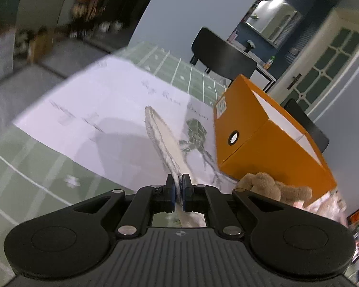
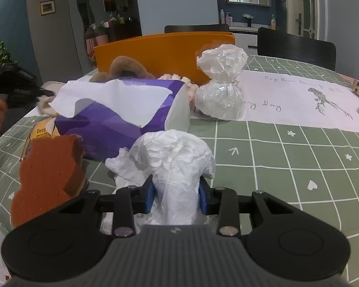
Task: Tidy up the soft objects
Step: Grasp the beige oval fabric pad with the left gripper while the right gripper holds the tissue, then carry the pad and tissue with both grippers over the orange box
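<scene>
Pinching a flat grey cloth (image 1: 164, 141) edge-on, its length pointing far-left, your left gripper (image 1: 178, 191) tilts downward, clamped on it.

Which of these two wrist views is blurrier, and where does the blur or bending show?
Left wrist view: much blurrier, the green grid tablecloth and background room smeared, while the left gripper and the flat white item it pinches stay sharp. Right wrist view: crisp overall, the crumpled white tissue and purple tissue box clear; fisheye bends the grid lines and darkens the corners.
</scene>
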Tool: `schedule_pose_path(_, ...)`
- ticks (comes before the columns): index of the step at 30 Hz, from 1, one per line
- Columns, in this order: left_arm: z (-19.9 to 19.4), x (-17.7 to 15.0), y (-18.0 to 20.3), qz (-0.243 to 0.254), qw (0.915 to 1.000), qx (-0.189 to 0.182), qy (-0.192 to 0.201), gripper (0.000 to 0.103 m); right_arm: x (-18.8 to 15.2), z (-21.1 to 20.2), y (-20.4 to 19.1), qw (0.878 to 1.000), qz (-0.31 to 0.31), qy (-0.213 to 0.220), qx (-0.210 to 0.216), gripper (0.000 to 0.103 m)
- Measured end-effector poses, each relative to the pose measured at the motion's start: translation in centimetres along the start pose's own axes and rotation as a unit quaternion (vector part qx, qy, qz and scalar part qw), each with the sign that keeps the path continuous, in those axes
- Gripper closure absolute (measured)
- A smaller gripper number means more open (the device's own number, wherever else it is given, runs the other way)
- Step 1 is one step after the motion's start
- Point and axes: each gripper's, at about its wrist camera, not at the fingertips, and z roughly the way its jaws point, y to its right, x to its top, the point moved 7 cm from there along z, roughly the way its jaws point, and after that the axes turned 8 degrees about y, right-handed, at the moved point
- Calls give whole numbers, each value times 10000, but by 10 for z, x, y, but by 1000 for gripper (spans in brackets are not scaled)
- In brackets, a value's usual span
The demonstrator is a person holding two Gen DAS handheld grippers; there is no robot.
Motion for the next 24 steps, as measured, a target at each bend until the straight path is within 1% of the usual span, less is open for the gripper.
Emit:
schedule_pose_path(3, -26, 1, -8, 184, 9998, -12, 60, 98, 0, 0, 0, 10000, 24, 24, 20, 72)
schedule_pose_path(5, -41, 0, -9, 201, 9997, -160, 24, 98, 0, -1, 1, 10000, 11, 34, 30, 75)
schedule_pose_path(7, -60, -1, -6, 338, 9990, -292, 61, 98, 2, -3, 2, 10000, -5, 46, 26, 77)
schedule_pose_path(9, -80, -1, 2, 486, 9976, -470, 160, 98, 4, -7, 4, 10000, -42, 74, 13, 78)
schedule_pose_path(11, -95, -2, 12, 591, 9956, -709, 169, 98, 8, -13, 5, 9999, -75, 140, -2, 80)
schedule_pose_path(12, -100, -2, 17, 668, 9946, -768, 181, 98, 10, -18, 6, 9998, -92, 164, -5, 81)
schedule_pose_path(14, -111, -5, 29, 880, 9917, -913, 193, 98, 13, -27, 7, 9997, -128, 218, -24, 81)
schedule_pose_path(19, -130, -18, 54, 1226, 9815, -1470, 6, 98, 23, -54, 9, 9991, -214, 368, -36, 82)
schedule_pose_path(24, -149, -31, 80, 1582, 9701, -1838, -15, 98, 32, -75, 3, 9981, -339, 510, 40, 82)
